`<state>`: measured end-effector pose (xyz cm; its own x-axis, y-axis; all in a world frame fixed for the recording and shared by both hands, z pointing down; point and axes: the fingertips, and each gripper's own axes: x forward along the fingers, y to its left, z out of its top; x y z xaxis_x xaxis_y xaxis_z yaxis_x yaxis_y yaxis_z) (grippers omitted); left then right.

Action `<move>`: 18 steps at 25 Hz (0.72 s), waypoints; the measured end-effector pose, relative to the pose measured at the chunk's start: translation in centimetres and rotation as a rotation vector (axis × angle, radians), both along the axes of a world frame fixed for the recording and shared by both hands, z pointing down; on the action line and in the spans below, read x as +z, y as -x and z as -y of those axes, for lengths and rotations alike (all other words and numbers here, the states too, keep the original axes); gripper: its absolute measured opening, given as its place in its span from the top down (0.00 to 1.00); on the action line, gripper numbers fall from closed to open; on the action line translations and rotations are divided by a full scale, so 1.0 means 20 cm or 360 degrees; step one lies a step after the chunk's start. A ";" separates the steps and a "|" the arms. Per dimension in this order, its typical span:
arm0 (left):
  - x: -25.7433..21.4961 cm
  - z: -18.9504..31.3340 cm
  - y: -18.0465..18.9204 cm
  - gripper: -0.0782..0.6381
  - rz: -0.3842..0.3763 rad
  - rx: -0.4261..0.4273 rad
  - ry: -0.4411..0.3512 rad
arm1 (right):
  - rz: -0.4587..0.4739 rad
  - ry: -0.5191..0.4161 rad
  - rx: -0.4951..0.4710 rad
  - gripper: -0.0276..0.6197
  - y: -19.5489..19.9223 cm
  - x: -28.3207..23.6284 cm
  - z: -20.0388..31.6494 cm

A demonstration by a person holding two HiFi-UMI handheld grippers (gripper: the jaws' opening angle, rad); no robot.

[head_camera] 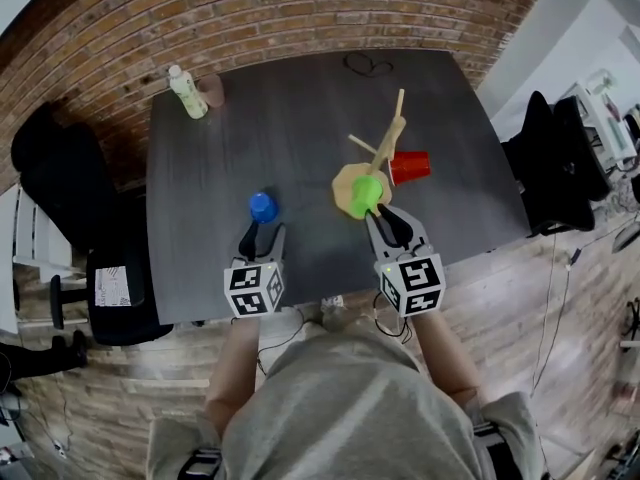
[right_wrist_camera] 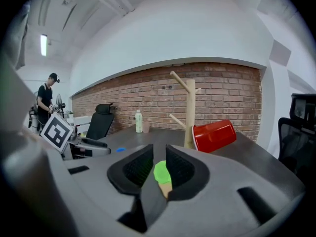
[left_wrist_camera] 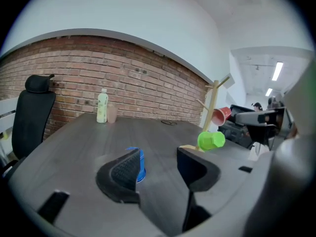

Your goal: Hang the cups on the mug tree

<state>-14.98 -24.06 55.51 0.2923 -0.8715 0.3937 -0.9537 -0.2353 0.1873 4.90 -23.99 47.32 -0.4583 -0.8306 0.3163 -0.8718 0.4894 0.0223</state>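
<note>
Dark grey wood-grain table, set against a brick wall. At its far corner stand a pale bottle and a small pinkish cup, well clear of the work. A black office chair stands off the table's left end.

Wooden mug tree stands right of centre. The red cup hangs on a low peg, mouth toward the trunk, so one cup reads as done.

Right gripper: jaws drawn narrow, pads pressing on the wall of the green cup. The cup lies on its side over the edge of the tree's base. Whether it rests there or is lifted, cannot tell. A grip on the wall likely leaves the cup free to be steered onto a peg.

Left gripper: jaws wide, nothing between the pads. The blue cup stands on the table just beyond the left jaw, apparently mouth down. Judged to be lined up for the next pick.
</note>
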 end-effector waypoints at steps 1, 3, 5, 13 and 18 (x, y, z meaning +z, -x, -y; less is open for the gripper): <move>0.02 0.01 0.00 0.60 0.0005 -0.0002 0.0011 | 0.0003 0.0006 0.0000 0.85 0.00 0.01 0.00; 0.05 0.03 0.01 0.59 0.0014 -0.0005 0.0032 | 0.0014 0.0017 0.0001 0.86 0.01 0.03 -0.01; 0.08 0.05 0.02 0.57 0.0031 -0.0021 0.0049 | 0.0021 0.0034 -0.0005 0.89 0.01 0.05 -0.02; 0.22 0.15 0.09 0.53 0.0069 -0.0101 0.0141 | 0.0041 0.0108 -0.0003 0.96 0.02 0.13 -0.06; 0.31 0.20 0.12 0.51 0.0109 -0.0121 0.0190 | 0.0040 0.0162 -0.0006 0.96 0.02 0.19 -0.10</move>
